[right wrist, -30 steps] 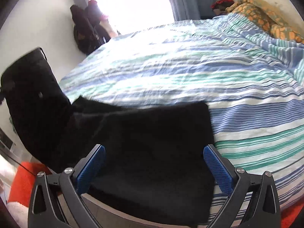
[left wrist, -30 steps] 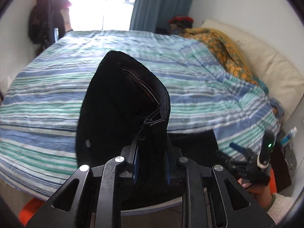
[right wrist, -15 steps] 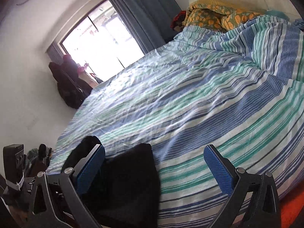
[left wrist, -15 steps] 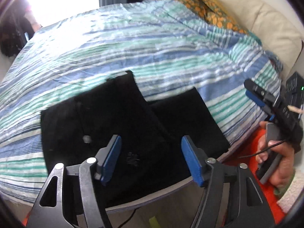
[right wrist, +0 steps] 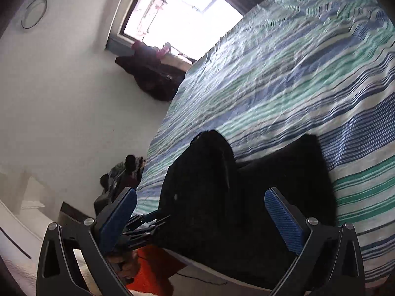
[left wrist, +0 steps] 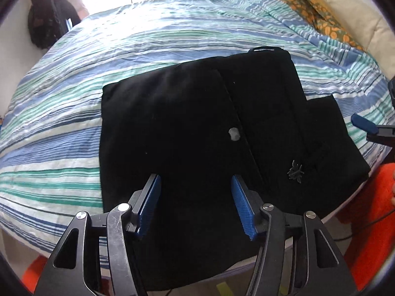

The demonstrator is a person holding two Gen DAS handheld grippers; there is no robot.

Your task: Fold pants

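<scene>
The black pants (left wrist: 197, 128) lie folded in layers on the striped bed cover (left wrist: 123, 49), near its front edge. They carry a small grey patch and a small emblem. My left gripper (left wrist: 195, 204) is open and empty just above the pants' near edge. My right gripper (right wrist: 200, 217) is open and empty, tilted, above the pants (right wrist: 246, 197) at the bed's edge. One of its fingers (left wrist: 365, 124) shows at the right of the left wrist view.
An orange patterned blanket (left wrist: 308, 7) and a cream pillow (left wrist: 355, 17) lie at the bed's far right. Dark clothes (left wrist: 47, 19) hang by the bright window. An orange rug (right wrist: 153, 268) lies on the floor below the bed edge.
My left gripper let go of the pants and opened; the raised fold now lies flat on the bed. My right gripper stayed open, drew back and tilted.
</scene>
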